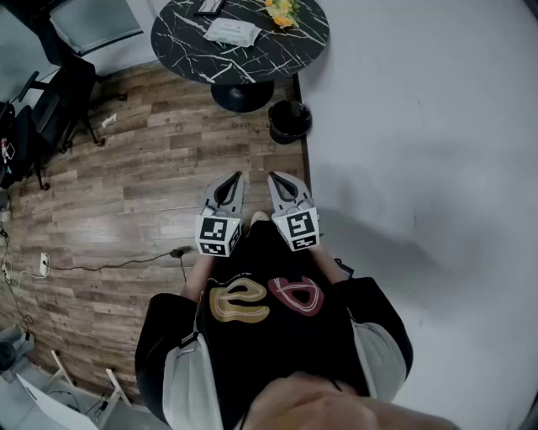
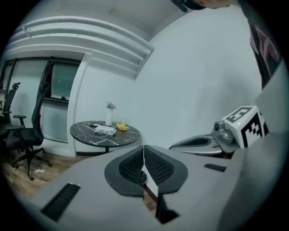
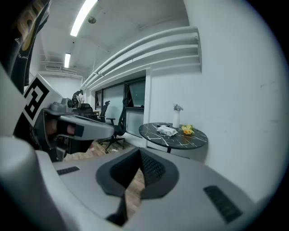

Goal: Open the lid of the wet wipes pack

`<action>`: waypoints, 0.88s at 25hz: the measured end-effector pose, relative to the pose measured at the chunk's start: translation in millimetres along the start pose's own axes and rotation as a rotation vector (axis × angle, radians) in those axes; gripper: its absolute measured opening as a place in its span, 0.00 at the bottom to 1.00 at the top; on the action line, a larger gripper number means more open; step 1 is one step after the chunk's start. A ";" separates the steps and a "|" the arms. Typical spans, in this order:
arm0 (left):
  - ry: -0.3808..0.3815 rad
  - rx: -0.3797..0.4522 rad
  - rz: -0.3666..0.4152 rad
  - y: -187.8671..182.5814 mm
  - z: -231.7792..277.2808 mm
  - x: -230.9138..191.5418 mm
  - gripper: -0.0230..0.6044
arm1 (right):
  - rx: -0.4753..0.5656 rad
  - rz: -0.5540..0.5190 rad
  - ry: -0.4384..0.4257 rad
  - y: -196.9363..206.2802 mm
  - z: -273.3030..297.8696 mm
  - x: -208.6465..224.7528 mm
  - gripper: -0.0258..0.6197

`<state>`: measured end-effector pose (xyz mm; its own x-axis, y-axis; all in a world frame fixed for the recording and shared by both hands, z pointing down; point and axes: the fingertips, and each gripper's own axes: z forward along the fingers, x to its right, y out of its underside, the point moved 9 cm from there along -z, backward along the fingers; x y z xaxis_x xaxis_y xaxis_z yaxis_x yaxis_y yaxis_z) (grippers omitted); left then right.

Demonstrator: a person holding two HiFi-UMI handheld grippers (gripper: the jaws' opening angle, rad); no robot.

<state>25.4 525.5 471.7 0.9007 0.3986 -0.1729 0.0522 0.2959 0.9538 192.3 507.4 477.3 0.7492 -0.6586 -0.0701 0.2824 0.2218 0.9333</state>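
The left tongs and right tongs are held side by side in front of the person, close to the body, both tipped a little downward. Each pair is clenched: in the left gripper view the ribbed pads meet along one thin seam with nothing between them, and the right gripper view shows its own pads pressed together the same way, empty.

The pack lies flat on the round black marble counter, well apart from both tongs, across a stretch of wooden floor. It is too small to tell how its lid stands. Near it on the counter are yellow flowers and a white bottle. A dark bin sits on the floor beside the counter's foot, against the white wall. An office chair stands off to the left
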 end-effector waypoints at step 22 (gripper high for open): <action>-0.048 -0.014 -0.020 12.1 20.7 29.9 0.07 | 0.030 0.070 -0.038 20.6 -8.2 38.0 0.06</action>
<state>62.0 523.0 483.1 0.9193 0.3501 -0.1800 0.0650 0.3158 0.9466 231.4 492.9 491.0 0.7430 -0.6692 0.0088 0.2113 0.2470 0.9457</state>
